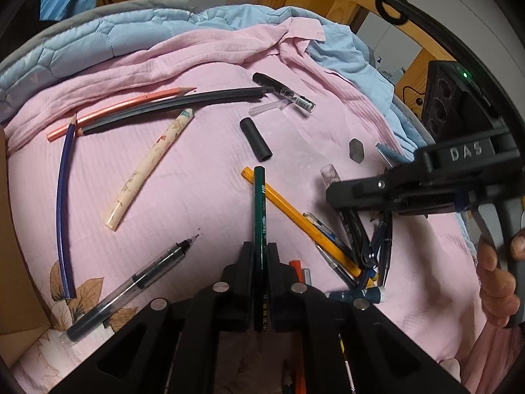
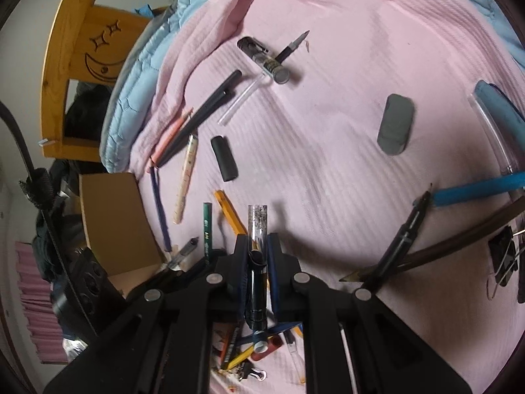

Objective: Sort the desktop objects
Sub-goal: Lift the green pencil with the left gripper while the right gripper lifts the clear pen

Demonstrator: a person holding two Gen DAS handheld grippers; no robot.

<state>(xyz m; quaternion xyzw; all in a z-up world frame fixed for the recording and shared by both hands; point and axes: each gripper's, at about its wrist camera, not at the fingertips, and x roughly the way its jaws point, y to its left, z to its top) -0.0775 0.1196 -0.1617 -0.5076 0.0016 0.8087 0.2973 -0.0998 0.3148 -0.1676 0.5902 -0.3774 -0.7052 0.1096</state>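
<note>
Over the pink sheet (image 1: 197, 177), the left gripper (image 1: 261, 262) has its jaws pinched on a green pencil (image 1: 259, 203), which sticks out ahead and crosses a yellow pencil (image 1: 295, 210). The right gripper (image 2: 257, 252) has clamped a clear-capped pen (image 2: 257, 229) above the heap of pens, and a hand (image 1: 498, 282) shows on its handle. More pencils, a black cap (image 1: 256, 138) and a grey eraser (image 2: 395, 124) lie scattered on the sheet, with a cardboard box (image 2: 115, 216) at its edge.
</note>
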